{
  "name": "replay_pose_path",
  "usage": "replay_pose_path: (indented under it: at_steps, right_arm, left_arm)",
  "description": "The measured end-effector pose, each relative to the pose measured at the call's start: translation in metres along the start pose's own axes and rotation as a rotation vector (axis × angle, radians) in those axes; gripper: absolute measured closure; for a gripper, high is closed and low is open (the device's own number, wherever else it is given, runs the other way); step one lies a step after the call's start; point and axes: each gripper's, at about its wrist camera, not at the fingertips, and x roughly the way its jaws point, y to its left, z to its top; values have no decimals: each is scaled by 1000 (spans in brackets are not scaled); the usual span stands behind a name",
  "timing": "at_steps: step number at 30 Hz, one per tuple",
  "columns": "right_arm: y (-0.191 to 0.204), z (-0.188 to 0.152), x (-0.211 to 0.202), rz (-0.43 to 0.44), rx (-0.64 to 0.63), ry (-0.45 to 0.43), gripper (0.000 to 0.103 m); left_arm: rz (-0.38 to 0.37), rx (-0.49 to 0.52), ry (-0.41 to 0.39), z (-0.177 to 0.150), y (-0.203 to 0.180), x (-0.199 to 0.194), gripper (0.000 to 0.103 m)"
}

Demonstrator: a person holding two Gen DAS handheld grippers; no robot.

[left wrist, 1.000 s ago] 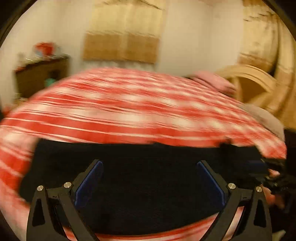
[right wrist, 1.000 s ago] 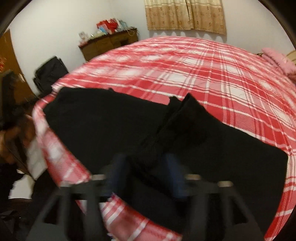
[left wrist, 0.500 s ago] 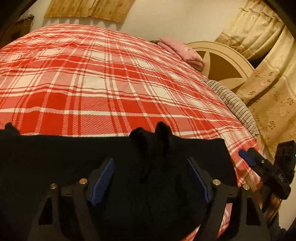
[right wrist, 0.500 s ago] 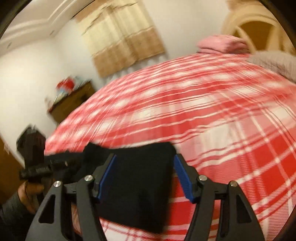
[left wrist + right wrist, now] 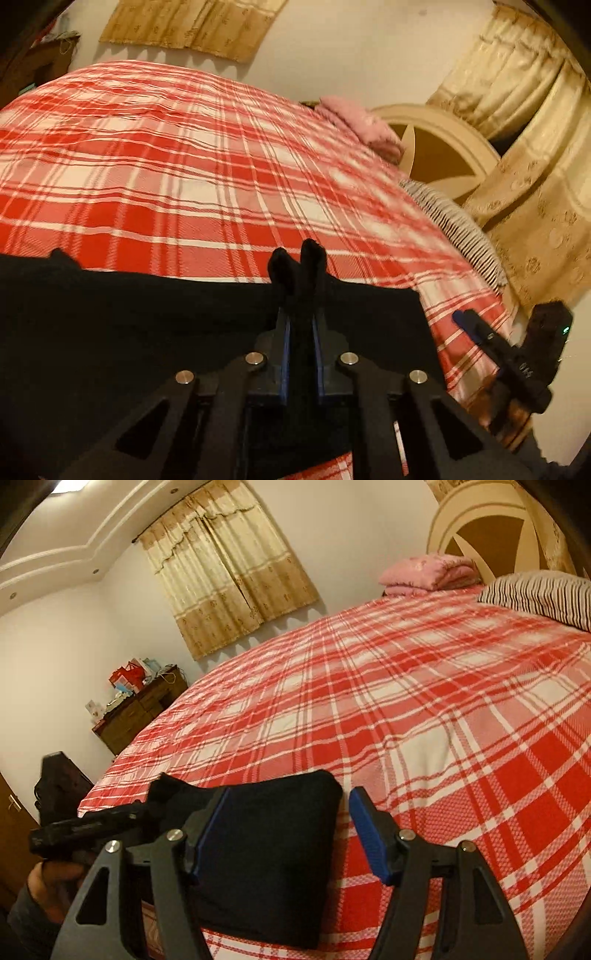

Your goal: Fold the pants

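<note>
While a ridge of the black pants (image 5: pixel 147 332) is pinched by the left gripper (image 5: pixel 301 317) for lifting, the right gripper (image 5: pixel 288 830) is held spread, 1 corner between its fingers.

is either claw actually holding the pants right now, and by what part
The left claw is shut on the black pants, pinching a bunched-up fold at their far edge. The right claw is open over the pants' end, holding nothing.
</note>
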Motion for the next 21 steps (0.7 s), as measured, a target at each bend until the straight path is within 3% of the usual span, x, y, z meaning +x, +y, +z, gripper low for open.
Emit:
replay_pose_path:
  at_steps: [9,13,17,21]
  right_arm:
    - [22,-8,4,48,-110,12,34]
    - [37,-15,6,108,-173,46,32]
    - [50,-27,21,155,-232,148,29]
    - [48,-42,50,101,-244,308,29]
  left_arm:
    - [62,-114,1,-17,38,-3,93]
    - [87,-109,4,-18,40,-3,93]
    - [111,-109,2,-21,44,-1,93]
    - [123,-95,-3,-24,44,-5,93]
